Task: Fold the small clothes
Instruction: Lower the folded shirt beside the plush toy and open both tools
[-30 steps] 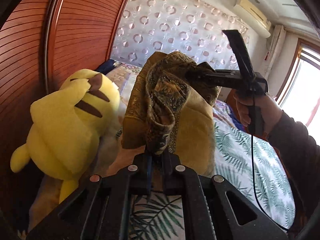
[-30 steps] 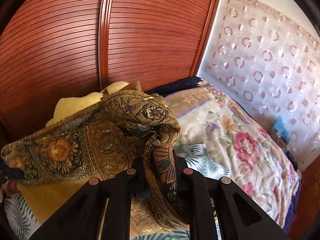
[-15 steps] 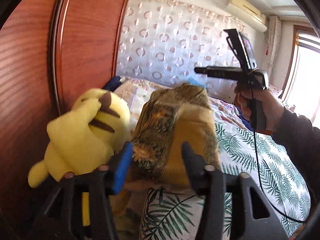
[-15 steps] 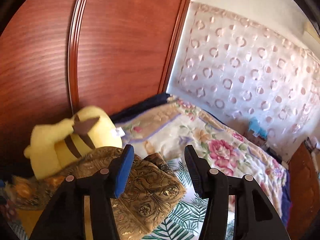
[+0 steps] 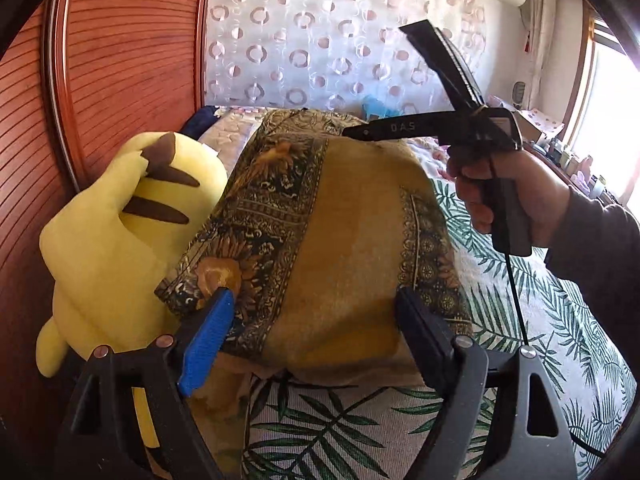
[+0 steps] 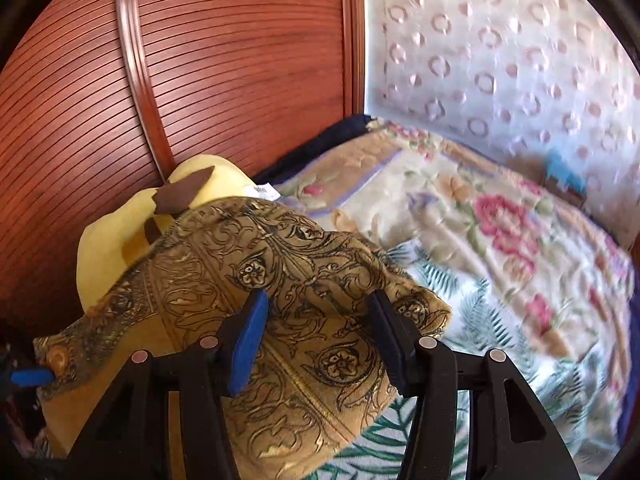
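left claw (image 5: 310,334): wide open, holding nothing. Its fingers sit either side of the near edge of the scarf (image 5: 344,240); I can't tell if they touch it.

right claw (image 6: 318,330): also open and empty, fingers straddling the far patterned end of the cloth. From the left view you can see the hand (image 5: 508,188) holding it up over that far edge.

scarf: folded into a thick gold-and-brown bundle on the bed (image 5: 520,320), one side leaning against the plush (image 5: 120,248).

risk, closest first: the bundle looks puffy, not flat. With nothing pinning it, I'd guess the top layer could spring back open.

risk, left side: the patterned border nearly rests on the blue pad (image 5: 206,344). If that claw pulls away sloppily, it could drag the corner and undo the fold.

risk, middle: the plush is right up against the cloth, so any push that way would probably ride the fold up onto it and skew it.

risk, far end: the cloth humps up between the right claw's fingers. Closing now might pinch just one layer and peel it off the stack.

blanket (image 6: 480,216): the floral one further back is well clear, no worry there.
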{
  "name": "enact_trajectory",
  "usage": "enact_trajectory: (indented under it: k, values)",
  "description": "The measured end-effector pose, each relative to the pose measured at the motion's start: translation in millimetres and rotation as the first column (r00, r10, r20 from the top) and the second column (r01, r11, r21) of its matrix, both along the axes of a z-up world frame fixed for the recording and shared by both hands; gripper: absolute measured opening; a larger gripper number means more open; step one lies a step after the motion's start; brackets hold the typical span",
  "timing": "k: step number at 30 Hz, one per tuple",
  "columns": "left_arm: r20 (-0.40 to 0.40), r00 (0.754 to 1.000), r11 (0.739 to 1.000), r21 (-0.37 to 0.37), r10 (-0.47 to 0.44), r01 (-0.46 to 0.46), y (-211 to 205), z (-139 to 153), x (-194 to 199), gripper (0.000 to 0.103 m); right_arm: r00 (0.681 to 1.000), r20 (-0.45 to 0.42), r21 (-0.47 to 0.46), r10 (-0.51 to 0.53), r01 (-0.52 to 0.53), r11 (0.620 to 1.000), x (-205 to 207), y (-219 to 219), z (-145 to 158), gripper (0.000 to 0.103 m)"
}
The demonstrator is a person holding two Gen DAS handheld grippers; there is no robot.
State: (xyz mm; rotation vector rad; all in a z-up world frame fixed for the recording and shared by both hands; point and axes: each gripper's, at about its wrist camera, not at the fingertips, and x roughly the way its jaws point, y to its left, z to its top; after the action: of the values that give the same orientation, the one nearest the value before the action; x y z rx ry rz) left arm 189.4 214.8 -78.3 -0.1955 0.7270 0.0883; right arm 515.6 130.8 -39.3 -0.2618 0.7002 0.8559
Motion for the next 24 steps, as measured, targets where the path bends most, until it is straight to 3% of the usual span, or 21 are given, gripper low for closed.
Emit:
enact_trajectory:
  k: [7,20,24]
  values:
    - [0.035,0.999,0.999,0.038,-0.005,0.004,-9,17,-11,0.083,0.999,0.023,0.047,-0.047,0.045,0.998,-16,-26,21,0.054]
    - [0.152,0.985,0.991,0.116,-0.087,0.070,-74,76,-66,0.088,0.979,0.129,0.145,-0.161,0.142,0.979,-176,-159,59,0.054]
    - [0.167,0.977,0.988,0.109,-0.130,0.112,-98,89,-77,0.088,0.965,0.157,0.162,-0.211,0.186,0.969,-223,-197,68,0.055]
